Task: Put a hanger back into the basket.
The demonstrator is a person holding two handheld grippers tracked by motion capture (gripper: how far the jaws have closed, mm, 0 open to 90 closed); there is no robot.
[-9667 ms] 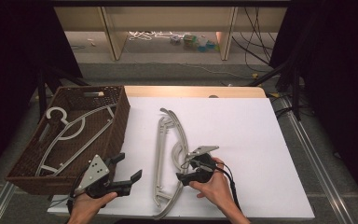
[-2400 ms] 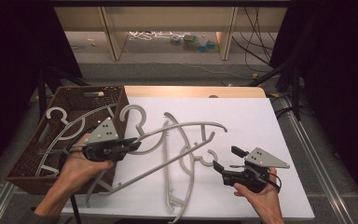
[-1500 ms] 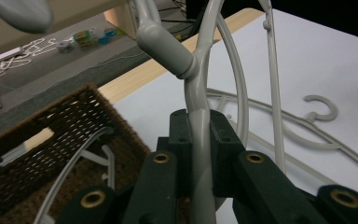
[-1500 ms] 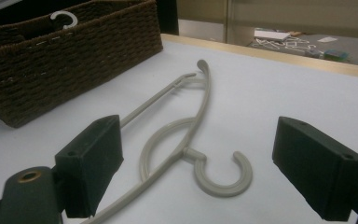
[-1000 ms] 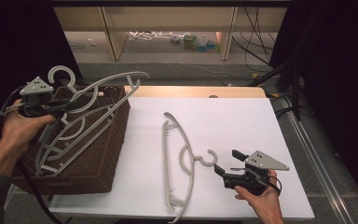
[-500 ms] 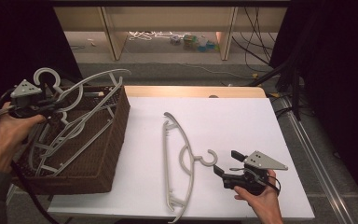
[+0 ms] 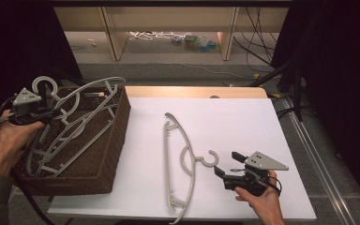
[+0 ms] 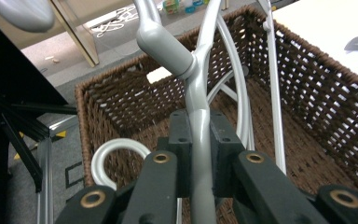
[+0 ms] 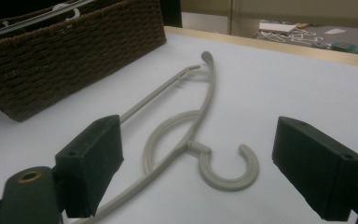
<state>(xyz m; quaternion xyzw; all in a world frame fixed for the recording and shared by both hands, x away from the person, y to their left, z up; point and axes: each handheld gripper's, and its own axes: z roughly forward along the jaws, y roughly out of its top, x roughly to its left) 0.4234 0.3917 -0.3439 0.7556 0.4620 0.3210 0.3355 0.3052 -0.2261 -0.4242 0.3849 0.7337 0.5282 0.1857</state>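
A white desk (image 7: 243, 117) has a wooden strip along its far edge. Beyond it, a low wooden shelf (image 7: 168, 28) holds white cords and small coloured items; black cables (image 7: 262, 42) hang at the right.

Left gripper (image 7: 51, 114): raised at the far left, jaws pointing right, clamped tight on a thin bar.
Left hand (image 7: 14, 136): wrapped around the gripper from below, forearm coming up from the bottom left corner, sleeve at the wrist.
Right gripper (image 7: 227, 165): low at the near right, jaws spread wide, pointing left, nothing between them.
Right hand (image 7: 258, 199): gripping from underneath, wrist at the bottom edge.
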